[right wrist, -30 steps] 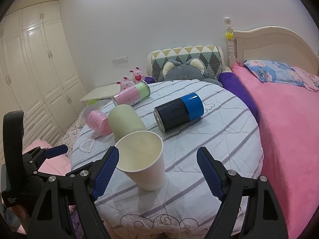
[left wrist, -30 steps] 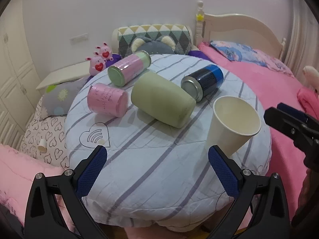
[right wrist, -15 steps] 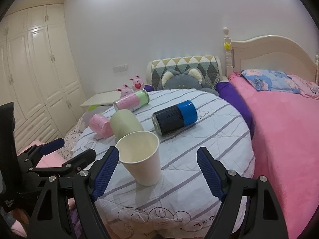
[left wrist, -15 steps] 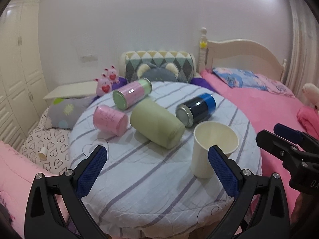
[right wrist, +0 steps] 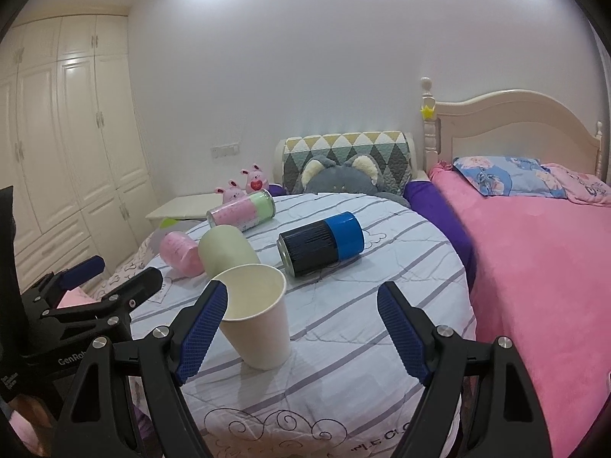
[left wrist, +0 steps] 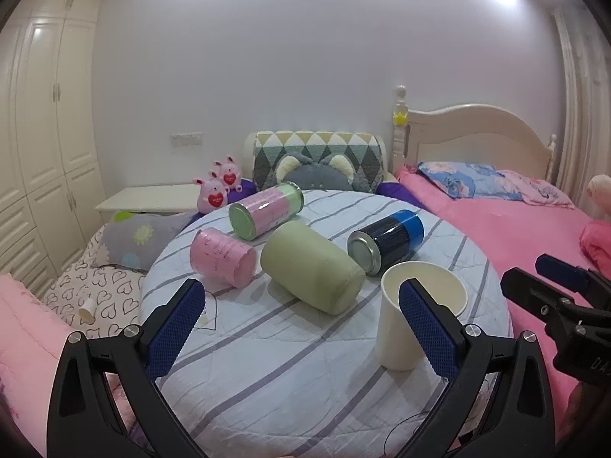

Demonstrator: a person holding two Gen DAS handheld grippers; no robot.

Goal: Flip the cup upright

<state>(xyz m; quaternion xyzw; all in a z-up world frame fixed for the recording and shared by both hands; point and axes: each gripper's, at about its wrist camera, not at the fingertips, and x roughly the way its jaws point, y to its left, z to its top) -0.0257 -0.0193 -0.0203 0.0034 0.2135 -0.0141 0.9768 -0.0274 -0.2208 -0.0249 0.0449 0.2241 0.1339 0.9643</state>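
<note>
A cream paper cup (left wrist: 404, 328) stands upright, mouth up, on the round striped table (left wrist: 275, 362); it also shows in the right wrist view (right wrist: 263, 328). My left gripper (left wrist: 301, 324) is open and empty, held back from the table's near edge, with its right finger in front of the cup. My right gripper (right wrist: 301, 328) is open and empty, with the cup just beyond its left finger (right wrist: 202, 328). Each gripper shows at the edge of the other's view.
Lying on their sides behind the cup are a green cup (left wrist: 313, 267), a pink cup (left wrist: 223, 261), a pink-green can (left wrist: 267, 212) and a dark blue can (left wrist: 385, 242). A pink bed (right wrist: 534, 267) lies to the right, a wardrobe (right wrist: 57, 152) to the left.
The paper cup went from tilted to standing straight. Both grippers have drawn back and tilted up, so the table looks farther off.
</note>
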